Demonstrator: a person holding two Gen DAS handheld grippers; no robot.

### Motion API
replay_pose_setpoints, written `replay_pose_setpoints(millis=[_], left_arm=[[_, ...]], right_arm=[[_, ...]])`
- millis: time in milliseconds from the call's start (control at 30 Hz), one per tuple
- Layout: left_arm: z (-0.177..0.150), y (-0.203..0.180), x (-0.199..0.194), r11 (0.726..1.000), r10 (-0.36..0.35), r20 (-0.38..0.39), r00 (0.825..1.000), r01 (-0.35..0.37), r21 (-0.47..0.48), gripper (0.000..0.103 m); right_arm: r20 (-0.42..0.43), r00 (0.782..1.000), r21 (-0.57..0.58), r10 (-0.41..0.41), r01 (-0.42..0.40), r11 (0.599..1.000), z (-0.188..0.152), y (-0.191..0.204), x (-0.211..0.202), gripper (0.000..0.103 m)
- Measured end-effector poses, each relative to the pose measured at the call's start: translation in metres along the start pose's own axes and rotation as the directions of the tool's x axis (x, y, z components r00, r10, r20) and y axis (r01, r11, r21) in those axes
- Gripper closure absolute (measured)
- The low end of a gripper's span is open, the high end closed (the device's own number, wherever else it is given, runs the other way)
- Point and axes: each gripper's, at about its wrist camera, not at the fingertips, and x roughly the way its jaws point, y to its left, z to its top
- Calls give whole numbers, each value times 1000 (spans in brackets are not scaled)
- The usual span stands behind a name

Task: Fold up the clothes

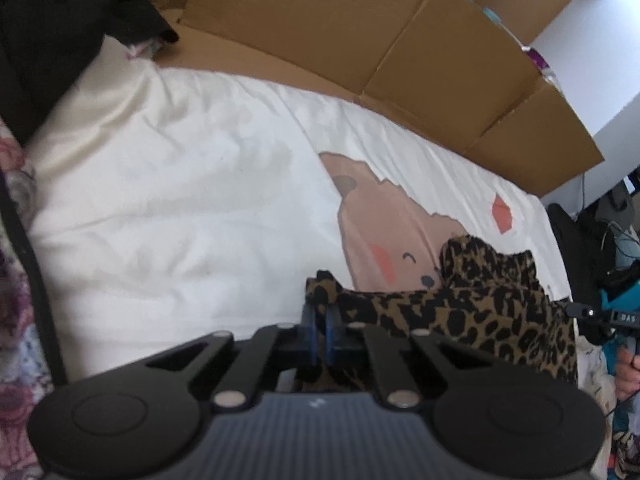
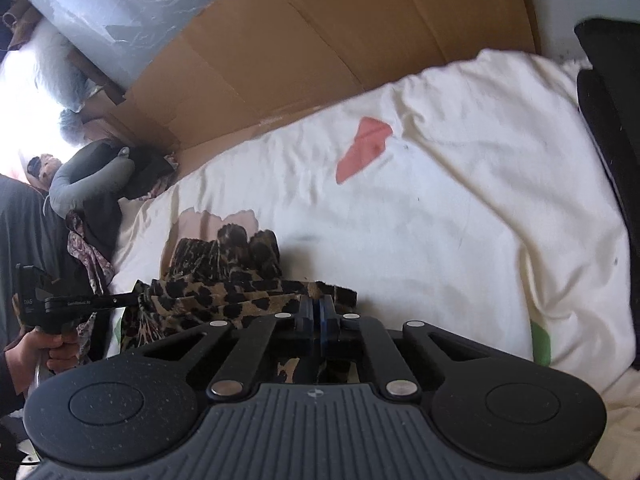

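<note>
A leopard-print garment point(image 1: 488, 312) hangs bunched between my two grippers above a white bed cover point(image 1: 180, 208). My left gripper point(image 1: 320, 316) is shut on one edge of the garment, its blue pads pinching the cloth. My right gripper point(image 2: 318, 312) is shut on the other edge of the same garment point(image 2: 224, 280). The right gripper also shows at the right edge of the left wrist view point(image 1: 600, 314). The left gripper shows at the left of the right wrist view point(image 2: 80, 302), held by a hand. The cloth sags in folds between them.
The bed cover point(image 2: 440, 220) carries a pink bear print point(image 1: 380, 220) and a red patch point(image 2: 362, 148). A flattened cardboard sheet point(image 1: 380, 40) stands along the far side of the bed. Dark clothes point(image 1: 48, 40) lie at the head. A black object point(image 2: 612, 120) sits at the right.
</note>
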Motion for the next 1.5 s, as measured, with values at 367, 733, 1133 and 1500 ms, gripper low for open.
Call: replay_pose_setpoints(millis=[367, 733, 1133, 1500], left_arm=[[1, 5, -21, 997, -29, 81, 996, 34, -69, 99], [-1, -14, 18, 987, 132, -14, 991, -130, 97, 91], [-4, -25, 20, 961, 206, -18, 978, -198, 195, 74], [-5, -38, 34, 950, 219, -40, 975, -204, 236, 74]], right_arm=[[64, 998, 43, -9, 6, 999, -1, -2, -11, 103], [-7, 990, -60, -139, 138, 989, -1, 8, 32, 103], [-7, 983, -87, -184, 183, 979, -4, 17, 18, 82], [-71, 972, -147, -225, 213, 966, -12, 27, 49, 66]])
